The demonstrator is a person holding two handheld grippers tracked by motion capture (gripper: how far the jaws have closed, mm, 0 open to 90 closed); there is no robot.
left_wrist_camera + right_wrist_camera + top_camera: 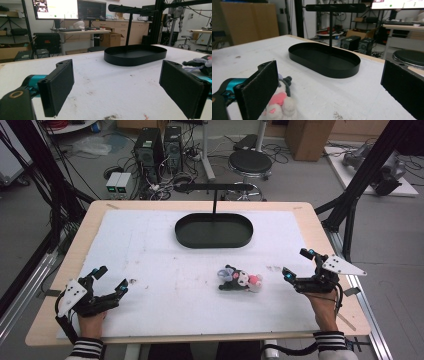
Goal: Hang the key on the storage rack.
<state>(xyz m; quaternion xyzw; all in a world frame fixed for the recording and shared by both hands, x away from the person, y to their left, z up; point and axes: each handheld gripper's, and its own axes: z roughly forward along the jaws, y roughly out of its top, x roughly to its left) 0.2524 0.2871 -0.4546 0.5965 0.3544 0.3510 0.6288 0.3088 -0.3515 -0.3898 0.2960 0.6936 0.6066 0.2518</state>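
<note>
- High view: The left gripper (111, 281) sits at the near left of the table (310, 220), far from the black tray (214, 230). Its jaws are wide apart and hold nothing. The right gripper (298, 263) is to the right of the plush toy (241, 280), close by but not touching. Its jaws are wide apart too, and empty. The toy lies on the white mat (165, 265), in front of the tray, long side going left to right.
- Left gripper view: The black pads (58, 86) stand far apart over bare mat. The tray is ahead and the toy peeks in at the right edge.
- Right gripper view: The pads (259, 88) are spread wide. The toy (279, 100) lies just beside the left pad. I cannot tell if they touch. The tray (324, 60) is farther ahead.
</note>
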